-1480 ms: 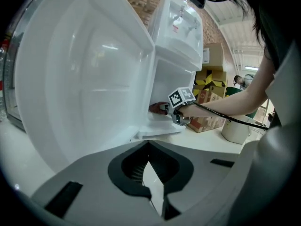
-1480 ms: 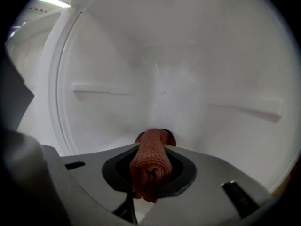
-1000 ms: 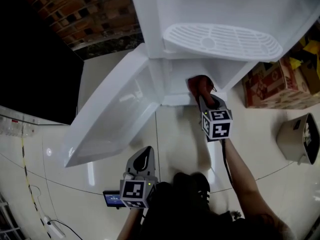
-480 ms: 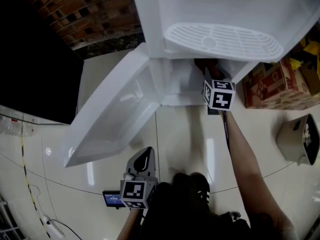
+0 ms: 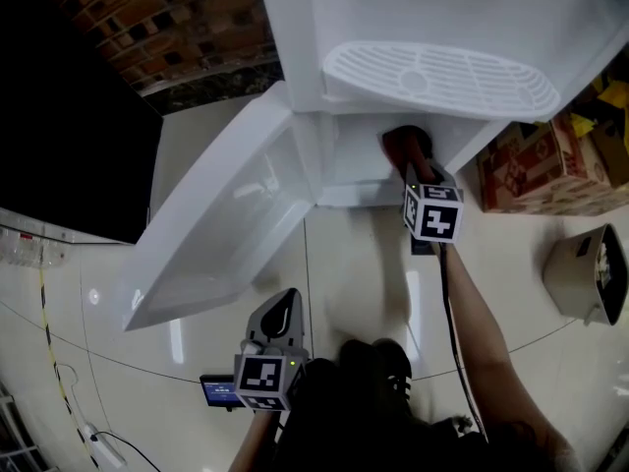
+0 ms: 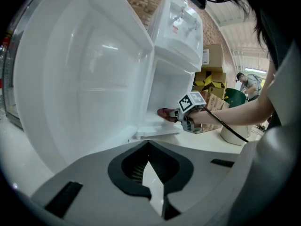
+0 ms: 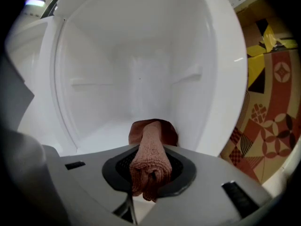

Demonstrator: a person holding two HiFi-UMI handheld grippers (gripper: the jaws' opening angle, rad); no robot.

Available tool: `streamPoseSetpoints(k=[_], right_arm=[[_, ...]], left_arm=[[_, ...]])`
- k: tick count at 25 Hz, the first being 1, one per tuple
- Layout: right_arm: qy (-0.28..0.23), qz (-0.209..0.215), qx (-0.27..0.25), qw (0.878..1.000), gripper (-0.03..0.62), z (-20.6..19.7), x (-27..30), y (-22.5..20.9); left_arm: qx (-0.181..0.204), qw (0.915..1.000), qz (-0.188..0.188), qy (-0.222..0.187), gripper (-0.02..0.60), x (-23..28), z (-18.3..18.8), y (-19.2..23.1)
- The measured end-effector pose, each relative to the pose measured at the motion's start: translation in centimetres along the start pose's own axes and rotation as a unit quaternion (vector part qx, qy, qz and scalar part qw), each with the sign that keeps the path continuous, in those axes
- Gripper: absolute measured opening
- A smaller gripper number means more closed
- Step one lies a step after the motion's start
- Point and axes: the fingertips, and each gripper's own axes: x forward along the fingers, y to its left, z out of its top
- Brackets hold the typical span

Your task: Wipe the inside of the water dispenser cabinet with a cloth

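Note:
The white water dispenser (image 5: 432,28) stands with its lower cabinet door (image 5: 226,224) swung open to the left. My right gripper (image 5: 413,170) reaches into the cabinet opening, shut on a reddish-brown cloth (image 5: 401,142). In the right gripper view the rolled cloth (image 7: 150,149) sticks out between the jaws, and its front end lies on the white cabinet floor (image 7: 108,135). The left gripper view shows the same cloth (image 6: 165,113) at the cabinet's threshold. My left gripper (image 5: 285,305) hangs low near the person's body, away from the door, shut and empty.
Printed cardboard boxes (image 5: 536,165) stand right of the dispenser, with a beige bin (image 5: 585,273) on the tiled floor in front of them. A brick wall (image 5: 167,28) is behind. A small device (image 5: 221,391) and a cable (image 5: 59,362) lie at lower left. A person (image 6: 247,81) stands far back.
My right gripper pushed the cloth deeper into the cabinet, then drew back a little toward the opening. The left gripper has stayed in place.

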Motion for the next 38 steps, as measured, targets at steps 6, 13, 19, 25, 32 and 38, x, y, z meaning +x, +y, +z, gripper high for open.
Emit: streamPoseSetpoints(k=[6,13,19,25,32,38], right_arm=[[0.005,0.022,0.002,1.0,0.084,-3.6,-3.2,0.7],[-0.113,0.083,-0.013,0.99,0.083,5.9,-5.0,4.7],[-0.238,0.147,-0.001,0.96,0.083,16.7,-9.3,9.2],[-0.236,0.185,-0.025,0.954,0.084,16.8,-8.8,13.1],[-0.121,0.186,-0.043,0.974,0.084,6.6,-4.6,14.7],[-0.045,0.187,-0.084,0.978,0.084,0.1,-2.2,15.1]], left_arm=[[0.001,1.0,-0.004,-0.004,-0.02,0.0,0.3,-0.4],[0.002,1.0,-0.002,-0.004,-0.02,-0.1,0.3,-0.5],[0.0,1.0,0.001,-0.003,-0.02,-0.1,0.2,-0.3],[-0.002,1.0,0.0,0.0,-0.02,-0.1,0.0,-0.1],[-0.004,1.0,0.001,-0.002,-0.02,-0.3,0.0,0.2],[-0.003,1.0,-0.002,-0.002,-0.02,-0.4,0.0,0.0]])
